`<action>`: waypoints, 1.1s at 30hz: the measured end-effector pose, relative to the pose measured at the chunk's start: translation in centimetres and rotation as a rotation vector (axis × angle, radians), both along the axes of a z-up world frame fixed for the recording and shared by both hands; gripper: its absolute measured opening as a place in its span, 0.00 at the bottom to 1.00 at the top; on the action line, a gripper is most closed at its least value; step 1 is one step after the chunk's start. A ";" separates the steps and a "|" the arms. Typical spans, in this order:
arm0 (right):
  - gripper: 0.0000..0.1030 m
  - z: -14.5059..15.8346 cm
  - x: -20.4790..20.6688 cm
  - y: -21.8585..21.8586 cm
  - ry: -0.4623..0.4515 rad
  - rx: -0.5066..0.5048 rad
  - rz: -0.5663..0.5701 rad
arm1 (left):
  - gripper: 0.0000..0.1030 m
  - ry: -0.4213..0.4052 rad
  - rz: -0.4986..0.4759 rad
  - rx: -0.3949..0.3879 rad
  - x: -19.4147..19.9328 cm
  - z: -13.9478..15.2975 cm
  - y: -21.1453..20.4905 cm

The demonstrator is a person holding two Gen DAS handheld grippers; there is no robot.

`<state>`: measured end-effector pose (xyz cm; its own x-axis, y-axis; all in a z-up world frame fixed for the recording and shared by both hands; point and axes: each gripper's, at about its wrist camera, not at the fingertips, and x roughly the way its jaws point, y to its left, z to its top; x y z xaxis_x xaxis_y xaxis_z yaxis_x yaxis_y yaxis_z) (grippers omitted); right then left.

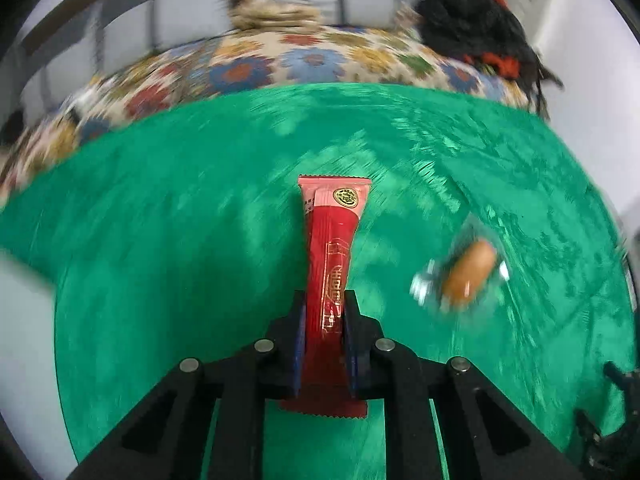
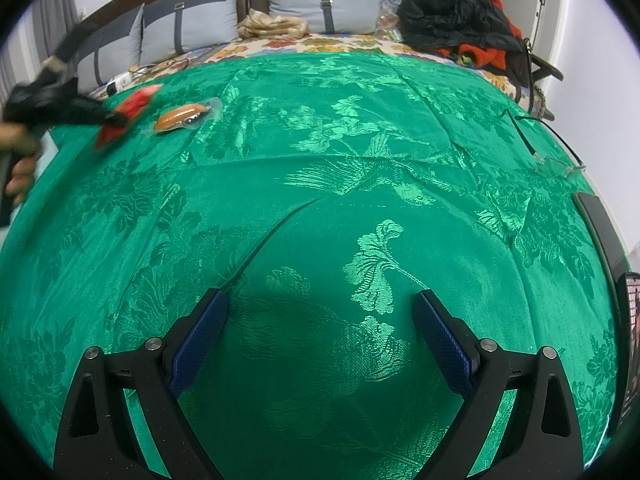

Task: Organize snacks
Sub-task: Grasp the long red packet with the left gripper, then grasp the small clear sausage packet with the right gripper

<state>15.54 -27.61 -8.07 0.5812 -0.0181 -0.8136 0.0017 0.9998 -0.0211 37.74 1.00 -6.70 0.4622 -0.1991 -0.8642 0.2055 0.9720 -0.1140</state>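
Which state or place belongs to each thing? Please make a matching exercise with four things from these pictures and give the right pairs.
Things:
1. red snack packet
2. sausage in clear wrap
3. right gripper
4. glasses

States or places:
A. open, holding nothing
B. lying on the green cloth near its right edge
C. clamped between the fingers of the left gripper
D. lying loose on the cloth, beside the left gripper

Pairs: 1-C, 2-D, 3-A, 4-B
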 end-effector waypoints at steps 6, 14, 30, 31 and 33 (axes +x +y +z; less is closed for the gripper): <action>0.94 0.0 0.0 0.0 0.000 0.000 0.000 | 0.16 0.016 0.100 0.020 -11.7 0.1 6.8; 0.94 0.0 0.0 0.0 0.000 0.000 0.000 | 0.18 -0.007 0.181 -0.029 -21.9 -1.2 12.0; 0.94 0.0 0.0 0.0 0.000 0.000 0.000 | 1.00 -0.114 0.206 0.094 -21.4 -3.6 11.9; 0.94 0.0 0.0 0.0 0.000 -0.001 0.000 | 1.00 -0.114 0.205 0.093 -21.4 -3.6 11.9; 0.94 0.0 0.0 0.0 0.000 -0.001 0.000 | 1.00 -0.114 0.205 0.090 -21.3 -3.5 11.9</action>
<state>15.56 -27.62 -8.08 0.5812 -0.0192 -0.8136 0.0020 0.9998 -0.0222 16.46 12.90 -10.21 0.5801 -0.0155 -0.8144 0.0097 0.9999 -0.0121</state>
